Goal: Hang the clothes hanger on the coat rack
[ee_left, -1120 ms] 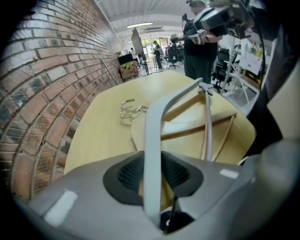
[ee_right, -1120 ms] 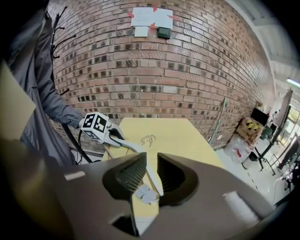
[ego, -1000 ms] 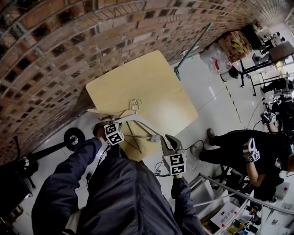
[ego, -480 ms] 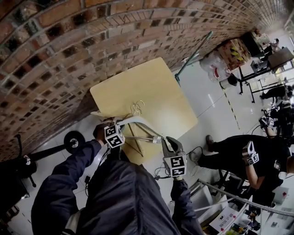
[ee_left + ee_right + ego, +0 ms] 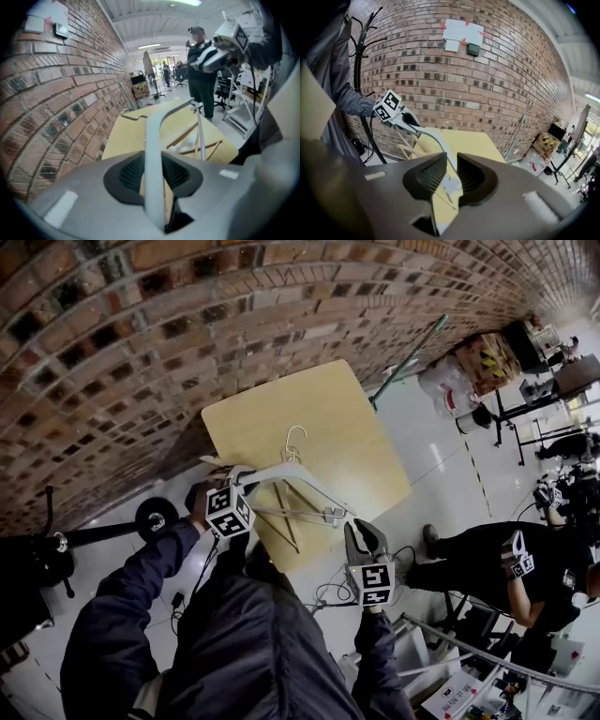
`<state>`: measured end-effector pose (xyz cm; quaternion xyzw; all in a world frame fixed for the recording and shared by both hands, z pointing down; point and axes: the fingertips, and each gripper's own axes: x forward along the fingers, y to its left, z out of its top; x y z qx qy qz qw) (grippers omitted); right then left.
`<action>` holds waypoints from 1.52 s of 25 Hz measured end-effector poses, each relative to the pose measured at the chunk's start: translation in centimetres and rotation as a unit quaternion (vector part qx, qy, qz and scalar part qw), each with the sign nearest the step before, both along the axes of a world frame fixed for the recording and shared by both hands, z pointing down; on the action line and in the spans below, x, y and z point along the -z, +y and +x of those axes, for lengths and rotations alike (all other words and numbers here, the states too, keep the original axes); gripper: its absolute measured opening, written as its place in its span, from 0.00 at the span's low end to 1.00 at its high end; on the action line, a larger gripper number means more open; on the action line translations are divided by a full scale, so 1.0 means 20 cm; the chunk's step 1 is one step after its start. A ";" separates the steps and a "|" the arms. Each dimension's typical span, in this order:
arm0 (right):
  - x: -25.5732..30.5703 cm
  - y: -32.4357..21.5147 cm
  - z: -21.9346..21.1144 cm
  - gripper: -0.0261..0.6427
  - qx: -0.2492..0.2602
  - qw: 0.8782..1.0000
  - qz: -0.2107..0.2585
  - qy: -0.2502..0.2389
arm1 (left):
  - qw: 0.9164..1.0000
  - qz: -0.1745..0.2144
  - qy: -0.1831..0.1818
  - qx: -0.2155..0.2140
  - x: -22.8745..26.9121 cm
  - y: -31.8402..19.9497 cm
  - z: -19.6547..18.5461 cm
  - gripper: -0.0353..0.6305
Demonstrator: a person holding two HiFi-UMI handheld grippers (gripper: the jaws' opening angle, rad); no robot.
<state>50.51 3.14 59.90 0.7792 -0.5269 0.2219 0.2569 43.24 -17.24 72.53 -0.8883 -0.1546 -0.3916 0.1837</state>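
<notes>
My left claw is pinched tight on the clothes hanger, its ribbed dark pads pressed on either side of one shoulder arm. The hanger is white and smooth, a flat band that curves up from the grip and bends over toward its far end. At the top of the bend sits a thin metal wire hook, and a small clip with a thin rod below it marks the far tip. From the head view, the hanger is held in the air over the near edge of the pale wooden surface, which stands against the brick wall.

My right claw is spread. The hanger's far tip shows in the gap between its pads, but neither pad presses on it. In the head view that claw sits just beside the tip.

The black coat rack stands off to my left by the wall, well apart from the hanger. A person in dark clothes stands to my right.
</notes>
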 end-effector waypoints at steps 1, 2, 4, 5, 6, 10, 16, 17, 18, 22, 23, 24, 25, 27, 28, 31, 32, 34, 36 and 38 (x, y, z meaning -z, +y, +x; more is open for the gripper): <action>0.02 0.00 -0.01 0.15 0.005 1.000 0.004 0.004 | 1.000 0.004 0.007 0.005 0.05 -0.01 -0.02 0.22; 0.05 0.00 -0.02 0.15 0.011 1.000 0.009 0.008 | 1.000 0.006 0.014 0.010 0.09 -0.02 -0.05 0.22; 0.10 0.01 -0.05 0.15 0.022 0.999 0.021 0.016 | 0.999 0.011 0.024 0.022 0.18 -0.01 -0.12 0.22; 0.12 0.01 -0.07 0.15 0.030 0.999 0.029 0.020 | 0.999 0.013 0.030 0.030 0.23 -0.01 -0.16 0.22; 0.15 0.00 -0.08 0.15 0.041 0.998 0.037 0.024 | 0.998 0.017 0.036 0.040 0.27 0.00 -0.20 0.22; 0.24 -0.02 -0.19 0.14 0.096 0.992 0.071 0.039 | 0.994 0.043 0.050 0.092 0.43 0.04 -0.44 0.22; 0.39 0.07 -0.53 0.13 0.179 0.976 0.112 0.051 | 0.980 0.061 0.053 0.181 0.57 0.24 -0.95 0.22; 0.41 0.06 -0.59 0.13 0.195 0.972 0.119 0.050 | 0.976 0.061 0.053 0.200 0.60 0.27 -1.04 0.22; 0.41 0.05 -0.65 0.13 0.210 0.969 0.125 0.047 | 0.973 0.062 0.053 0.217 0.62 0.29 -1.13 0.22; 0.44 0.02 -0.87 0.13 0.269 0.953 0.137 0.040 | 0.958 0.079 0.052 0.271 0.67 0.38 -1.44 0.22; 0.45 -0.01 -0.92 0.13 0.284 0.948 0.138 0.040 | 0.954 0.083 0.053 0.283 0.69 0.39 -1.51 0.22; 0.46 -0.03 -0.97 0.13 0.299 0.943 0.140 0.040 | 0.950 0.086 0.055 0.296 0.70 0.40 -1.58 0.22; 0.47 -0.06 -1.02 0.13 0.313 0.938 0.143 0.041 | 0.946 0.088 0.057 0.308 0.72 0.41 -1.64 0.22; 0.51 -0.12 -1.12 0.13 0.338 0.928 0.151 0.041 | 0.937 0.092 0.061 0.332 0.76 0.41 -1.76 0.22; 0.53 -0.15 -1.17 0.13 0.350 0.923 0.156 0.041 | 0.932 0.094 0.063 0.344 0.79 0.41 -1.82 0.22; 0.60 -0.24 -1.33 0.13 0.383 0.907 0.171 0.041 | 0.918 0.102 0.071 0.376 0.86 0.39 -2.00 0.22; 0.62 -0.27 -1.39 0.13 0.393 0.902 0.175 0.041 | 0.914 0.105 0.073 0.386 0.88 0.38 -2.07 0.22; 0.66 -0.32 -1.51 0.13 0.411 0.892 0.183 0.042 | 0.906 0.112 0.076 0.402 0.92 0.36 -2.19 0.22; 0.69 -0.36 -1.62 0.13 0.425 0.884 0.188 0.043 | 0.899 0.119 0.079 0.414 0.95 0.35 -2.32 0.22; 0.71 -0.40 -1.74 0.13 0.434 0.879 0.192 0.046 | 0.893 0.125 0.084 0.424 0.99 0.32 -2.45 0.22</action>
